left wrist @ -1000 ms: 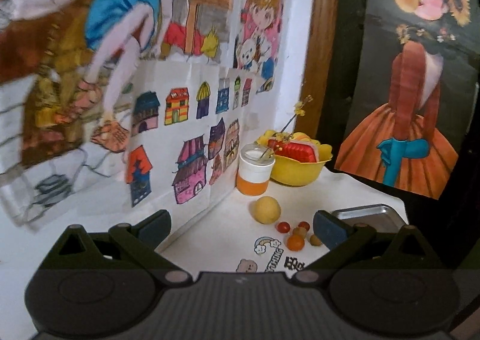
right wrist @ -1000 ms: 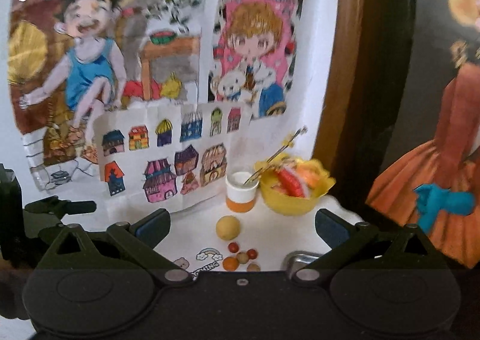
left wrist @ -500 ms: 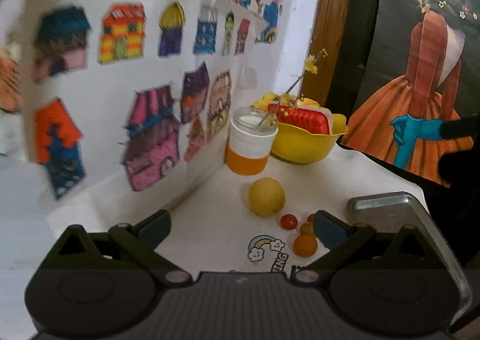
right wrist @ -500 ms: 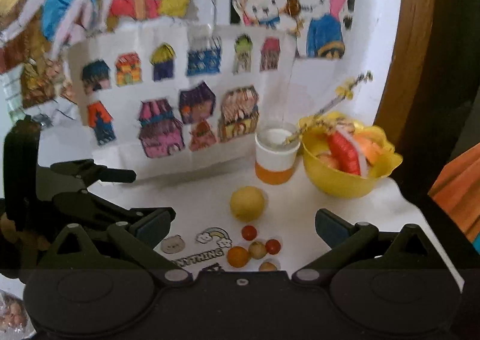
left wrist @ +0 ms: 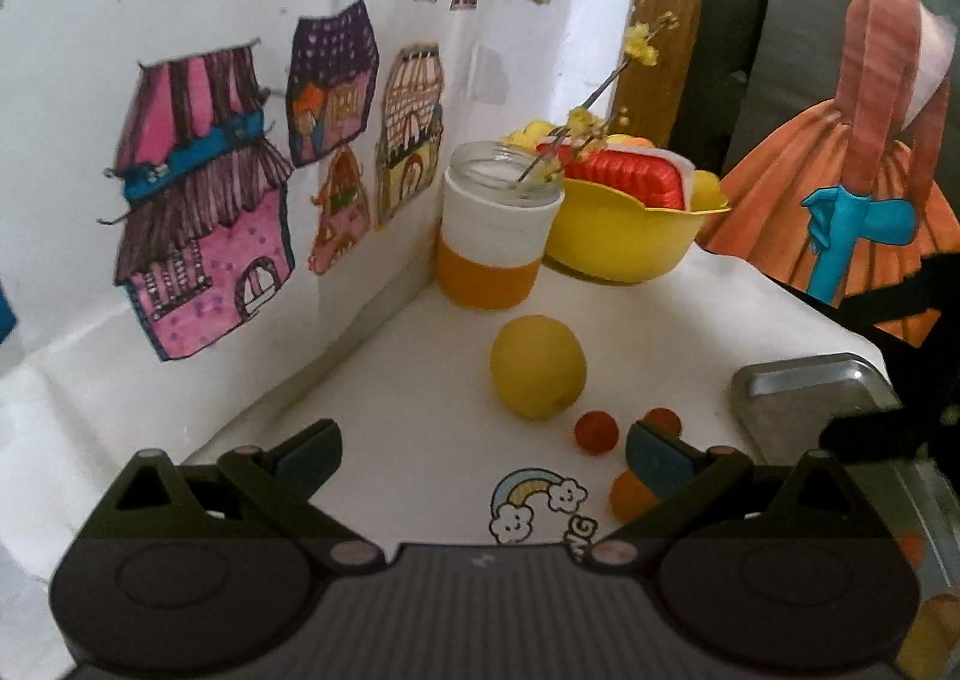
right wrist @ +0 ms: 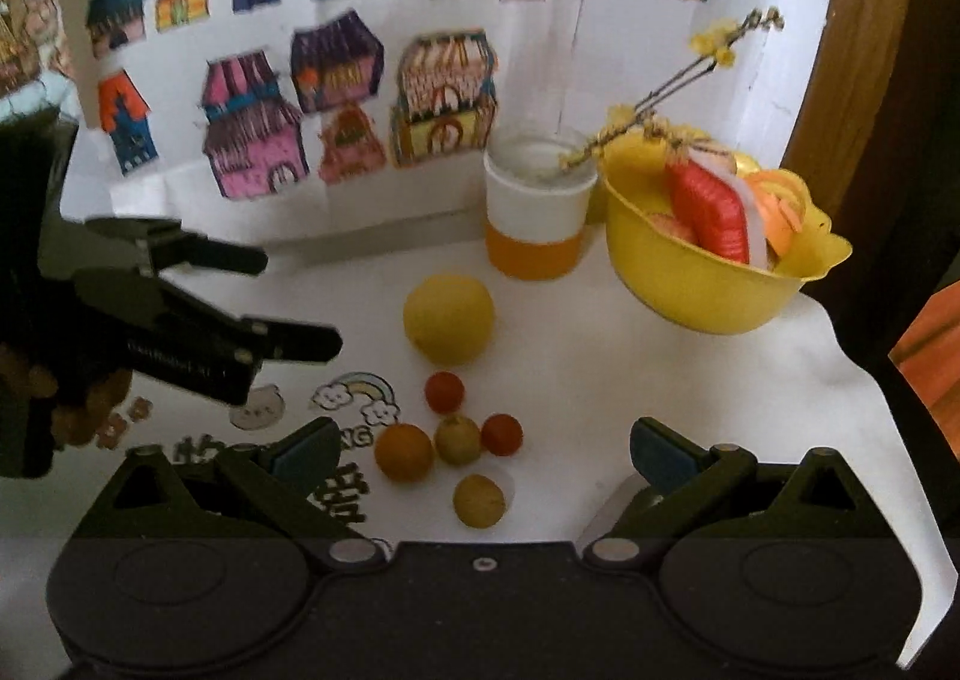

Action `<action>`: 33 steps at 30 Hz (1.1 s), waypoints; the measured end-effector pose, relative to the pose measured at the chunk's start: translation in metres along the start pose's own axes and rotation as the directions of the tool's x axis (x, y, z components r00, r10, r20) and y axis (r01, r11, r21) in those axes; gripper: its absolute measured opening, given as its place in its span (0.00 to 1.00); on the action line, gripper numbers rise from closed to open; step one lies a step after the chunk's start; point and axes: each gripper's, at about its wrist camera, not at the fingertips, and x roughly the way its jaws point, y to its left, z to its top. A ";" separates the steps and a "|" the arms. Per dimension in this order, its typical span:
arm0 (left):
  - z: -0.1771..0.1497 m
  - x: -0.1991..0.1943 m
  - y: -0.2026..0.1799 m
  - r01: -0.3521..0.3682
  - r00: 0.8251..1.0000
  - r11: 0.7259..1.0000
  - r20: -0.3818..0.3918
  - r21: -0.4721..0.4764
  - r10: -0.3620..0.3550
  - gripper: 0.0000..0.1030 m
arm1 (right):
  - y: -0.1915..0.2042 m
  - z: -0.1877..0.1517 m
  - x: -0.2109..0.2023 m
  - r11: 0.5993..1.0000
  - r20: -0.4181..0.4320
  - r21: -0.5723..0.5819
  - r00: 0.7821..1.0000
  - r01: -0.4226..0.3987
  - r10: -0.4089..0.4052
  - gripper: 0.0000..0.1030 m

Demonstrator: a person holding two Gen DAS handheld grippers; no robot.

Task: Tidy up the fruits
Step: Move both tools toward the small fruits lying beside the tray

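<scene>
A yellow lemon-like fruit lies on the white table. Several small fruits lie in front of it: a red one, an orange one, a greenish one, another red one and a yellow one. My left gripper is open and empty, low over the table just short of the lemon; it shows in the right wrist view at left. My right gripper is open and empty above the small fruits. A metal tray sits at right.
A yellow bowl with toy fruit stands at the back, beside a white and orange jar holding a flower sprig. Drawings of houses cover the wall at left. Stickers mark the table.
Both grippers have moved forward and down toward the fruits, which look larger now. Both stay open. The left gripper has come further into the right wrist view.
</scene>
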 end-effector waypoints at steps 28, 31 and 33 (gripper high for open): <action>0.028 0.068 -0.008 0.059 0.997 0.998 -0.043 -0.023 -0.060 0.99 | 0.003 0.005 0.075 0.993 -0.044 -0.090 0.996 -0.083 0.079 0.85; 0.029 0.072 -0.007 0.071 0.996 0.996 -0.048 -0.046 -0.073 0.99 | 0.002 0.007 0.081 0.993 -0.052 -0.071 0.995 -0.093 0.090 0.82; 0.029 0.075 -0.008 0.079 0.995 0.995 -0.049 -0.060 -0.082 0.98 | 0.003 0.008 0.085 0.993 -0.055 -0.066 0.994 -0.100 0.096 0.79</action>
